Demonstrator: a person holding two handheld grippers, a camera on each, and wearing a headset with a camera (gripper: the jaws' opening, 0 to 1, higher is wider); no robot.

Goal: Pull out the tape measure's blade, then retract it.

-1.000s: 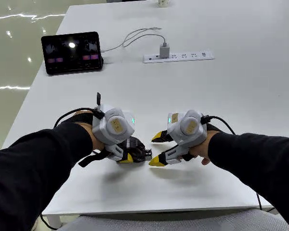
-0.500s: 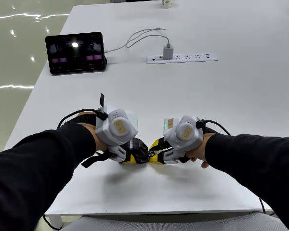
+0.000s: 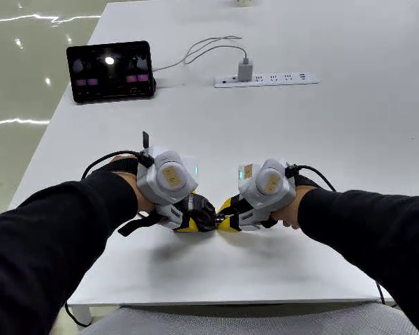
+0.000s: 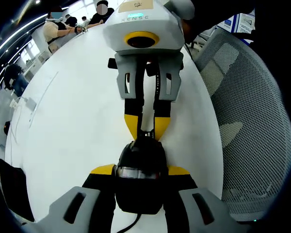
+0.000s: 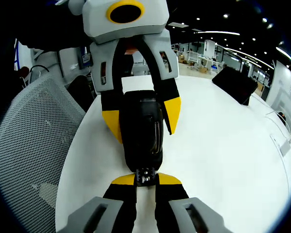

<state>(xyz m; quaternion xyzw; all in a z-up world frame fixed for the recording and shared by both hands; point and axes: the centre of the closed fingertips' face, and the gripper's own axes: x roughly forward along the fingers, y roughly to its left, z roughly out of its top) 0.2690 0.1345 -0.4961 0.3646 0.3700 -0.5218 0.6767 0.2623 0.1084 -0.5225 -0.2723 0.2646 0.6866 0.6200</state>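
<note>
The left tongs (image 4: pixel 141 171) pinch the black tape measure (image 5: pixel 143 127), one yellow tip on each side of its case. Facing them tip to tip, the right tongs (image 5: pixel 146 179) are pressed together on the blade's end hook (image 4: pixel 146 135), which sits right at the case's mouth. Both are low over the white tabletop (image 3: pixel 321 139). Well beyond the right tongs lies a power strip (image 3: pixel 279 78) with a charger (image 3: pixel 245 70) and cable (image 3: pixel 195 50). Beyond the left tongs stands a tablet (image 3: pixel 112 70).

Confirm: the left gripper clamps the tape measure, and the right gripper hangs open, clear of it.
Wrong on the right gripper: the right gripper view shows it shut on the blade tip of the tape measure. The left gripper does clamp it.
</note>
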